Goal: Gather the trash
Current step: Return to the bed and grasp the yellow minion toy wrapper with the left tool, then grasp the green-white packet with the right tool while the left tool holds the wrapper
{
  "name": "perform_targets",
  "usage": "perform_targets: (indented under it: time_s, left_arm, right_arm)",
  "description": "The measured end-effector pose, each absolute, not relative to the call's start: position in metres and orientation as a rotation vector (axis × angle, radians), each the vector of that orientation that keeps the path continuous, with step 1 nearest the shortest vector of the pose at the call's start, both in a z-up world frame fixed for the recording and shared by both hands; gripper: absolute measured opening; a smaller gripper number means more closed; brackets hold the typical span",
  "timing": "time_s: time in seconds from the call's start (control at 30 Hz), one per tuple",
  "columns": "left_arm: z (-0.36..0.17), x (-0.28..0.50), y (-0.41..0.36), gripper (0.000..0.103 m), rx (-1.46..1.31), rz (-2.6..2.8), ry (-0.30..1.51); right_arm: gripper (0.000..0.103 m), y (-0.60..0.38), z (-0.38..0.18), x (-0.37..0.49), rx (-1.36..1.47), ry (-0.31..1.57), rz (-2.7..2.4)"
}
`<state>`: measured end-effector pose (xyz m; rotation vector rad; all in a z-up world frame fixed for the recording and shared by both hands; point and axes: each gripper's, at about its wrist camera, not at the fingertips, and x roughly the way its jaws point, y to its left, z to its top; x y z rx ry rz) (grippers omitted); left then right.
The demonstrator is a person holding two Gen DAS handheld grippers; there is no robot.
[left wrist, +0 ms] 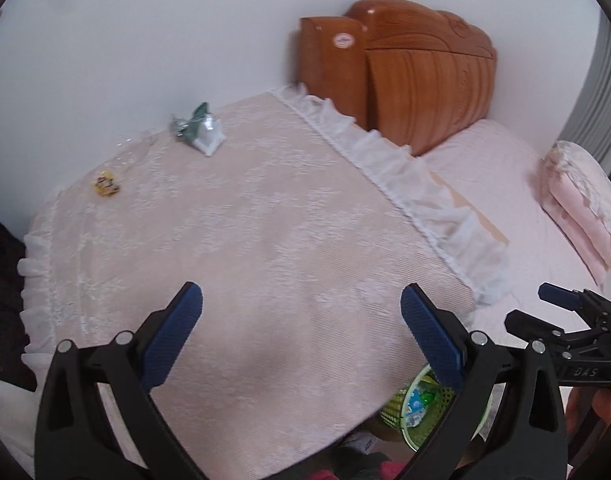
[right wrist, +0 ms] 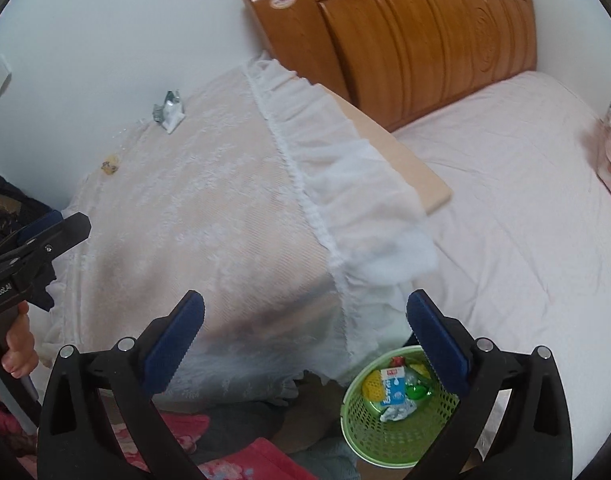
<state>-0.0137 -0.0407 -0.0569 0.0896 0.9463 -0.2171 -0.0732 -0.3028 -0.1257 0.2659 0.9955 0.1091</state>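
A crumpled silver, green and white wrapper [left wrist: 199, 128] [right wrist: 169, 114] lies at the far side of the cloth-covered table [left wrist: 265, 220] [right wrist: 209, 200], near the wall. A small yellow wrapper [left wrist: 105, 185] [right wrist: 109, 168] lies to its left. On the floor between table and bed stands a green mesh basket [right wrist: 385, 444] [left wrist: 390, 409] that holds a blue-white carton and other scraps. My left gripper [left wrist: 301, 294] hangs open above the table's near part with nothing between its fingers. My right gripper [right wrist: 305, 300] is open and empty over the table's near corner, above the basket.
A bed with a pink sheet [right wrist: 505, 220] and a wooden headboard [right wrist: 417, 40] stands to the right of the table. Folded pink bedding [left wrist: 581, 208] lies on it. Clothes and a red floral fabric [right wrist: 233, 460] cover the floor in front. A dark bag [right wrist: 9, 200] sits at the left.
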Motion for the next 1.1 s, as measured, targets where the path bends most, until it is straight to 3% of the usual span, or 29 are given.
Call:
perform_targets:
  time_s: [0.4,0.63,0.8,0.83,0.97,1.1]
  left_arm:
    - [-0.105,0.139,0.135,0.095,-0.018,0.16,0.917]
    - [-0.16,0.237,0.186,0.095,-0.063,0.277,0.949]
    - [-0.186,0.271,0.2,0.082,-0.086,0.293,1.0]
    - [-0.189,0.274,0.202,0.073,-0.088,0.29,1.009]
    - [-0.189,0.279,0.209,0.055,-0.125,0.27,1.009]
    - [-0.187,0.278,0.213,0.045,-0.136,0.265,1.009]
  right_arm:
    - [0.101,-0.18,-0.124,0.059,0.142,1.041,0.293]
    - [0.101,-0.122,-0.136,0.14,0.12,1.038,0.34]
    - [0.101,-0.098,-0.139,0.18,0.098,1.014,0.373]
    - [0.101,-0.093,-0.139,0.187,0.098,1.01,0.381]
    - [0.101,-0.074,-0.139,0.227,0.065,0.978,0.418]
    - [0.101,-0.045,-0.145,0.273,-0.054,0.933,0.436]
